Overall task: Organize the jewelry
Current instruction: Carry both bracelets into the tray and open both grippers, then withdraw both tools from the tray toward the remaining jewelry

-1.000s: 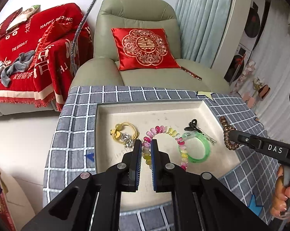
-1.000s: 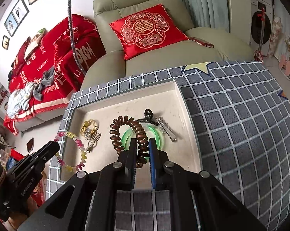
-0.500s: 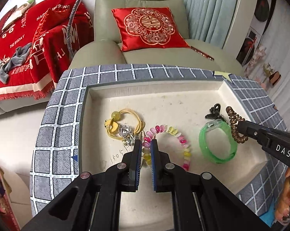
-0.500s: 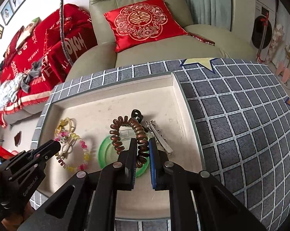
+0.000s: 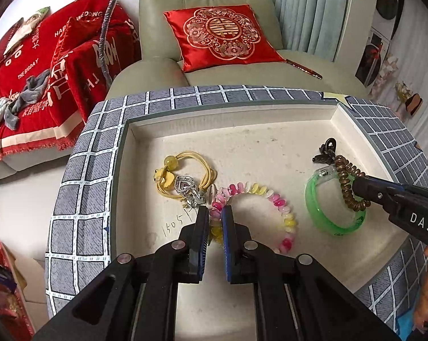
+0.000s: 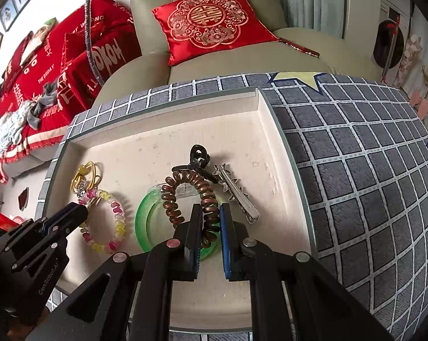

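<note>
A cream tray (image 5: 270,142) lies on the checked table. My left gripper (image 5: 215,213) is shut on a pink and yellow spiral bracelet (image 5: 282,207), which lies in the tray; it also shows in the right wrist view (image 6: 116,218). My right gripper (image 6: 207,213) is shut on a brown spiral hair tie (image 6: 185,187) and holds it over a green bangle (image 6: 145,221). In the left wrist view the brown tie (image 5: 346,182) hangs over the bangle (image 5: 327,221). A yellow hair tie with a silver heart charm (image 5: 182,182), a black clip (image 6: 198,159) and a silver hair clip (image 6: 236,193) lie in the tray.
The tray (image 6: 162,153) sits on a grey checked tablecloth (image 6: 356,170). Behind the table stands a green armchair (image 5: 214,65) with a red cushion (image 5: 222,34). A red-covered sofa (image 5: 29,71) is at the left.
Both grippers have come lower and closer over the tray. The right gripper has carried the brown hair tie in from the tray's right rim to above the green bangle.
</note>
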Demonstrator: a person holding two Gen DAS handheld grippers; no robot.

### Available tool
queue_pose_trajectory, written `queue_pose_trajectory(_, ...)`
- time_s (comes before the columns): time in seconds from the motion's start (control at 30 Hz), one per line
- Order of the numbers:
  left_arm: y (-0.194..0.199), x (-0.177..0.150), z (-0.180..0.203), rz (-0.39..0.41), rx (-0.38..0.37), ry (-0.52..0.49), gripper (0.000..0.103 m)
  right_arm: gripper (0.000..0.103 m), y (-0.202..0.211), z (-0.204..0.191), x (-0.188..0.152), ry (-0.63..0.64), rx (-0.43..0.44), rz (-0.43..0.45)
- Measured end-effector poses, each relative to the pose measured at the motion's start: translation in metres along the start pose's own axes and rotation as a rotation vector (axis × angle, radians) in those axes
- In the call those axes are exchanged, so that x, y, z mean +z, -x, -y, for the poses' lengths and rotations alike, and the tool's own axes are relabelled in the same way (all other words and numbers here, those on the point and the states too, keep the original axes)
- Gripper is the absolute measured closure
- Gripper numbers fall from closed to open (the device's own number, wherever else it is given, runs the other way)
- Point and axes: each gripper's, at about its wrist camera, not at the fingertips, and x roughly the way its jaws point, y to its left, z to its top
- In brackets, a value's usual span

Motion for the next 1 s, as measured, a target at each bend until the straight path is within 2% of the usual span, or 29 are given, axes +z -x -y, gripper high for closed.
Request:
queue_pose_trajectory(0.1, 0.001, -0.002, 0.001, 0.005, 0.009, -0.006, 0.079, 0.089, 0.000, 0.000, 0.000, -0.011, 0.011, -0.006)
queue_pose_trajectory(0.17, 0.002, -0.003, 0.003, 0.010, 0.013, -0.014, 0.079, 0.084, 0.000, 0.002, 0.000, -0.020, 0.025, -0.011)
queue_pose_trajectory(0.2, 0.002, -0.004, 0.003, 0.012, 0.014, -0.017, 0.079, 0.073, 0.000, 0.002, 0.000, -0.026, 0.036, -0.015)
queue_pose_trajectory(0.23, 0.003, -0.004, 0.003, 0.014, 0.016, -0.017, 0.079, 0.054, 0.001, 0.003, -0.001, -0.031, 0.042, -0.015)
queue_pose_trajectory(0.27, 0.003, -0.004, 0.002, 0.014, 0.016, -0.016, 0.079, 0.048, 0.003, 0.003, -0.001, -0.037, 0.051, -0.008)
queue_pose_trajectory(0.63, 0.005, -0.002, -0.002, 0.032, 0.031, -0.008, 0.078, 0.047, 0.025, 0.010, 0.001, -0.085, 0.105, 0.050)
queue_pose_trajectory(0.93, 0.011, 0.002, -0.002, 0.048, 0.041, -0.024, 0.078, 0.047, 0.029, 0.014, 0.003, -0.099, 0.104, 0.057)
queue_pose_trajectory(0.97, 0.012, 0.003, -0.002, 0.050, 0.042, -0.023, 0.073, 0.047, 0.030, 0.014, 0.004, -0.100, 0.105, 0.056)
queue_pose_trajectory(1.0, 0.014, 0.003, -0.002, 0.052, 0.045, -0.020, 0.031, 0.047, 0.030, 0.014, 0.004, -0.101, 0.104, 0.056)
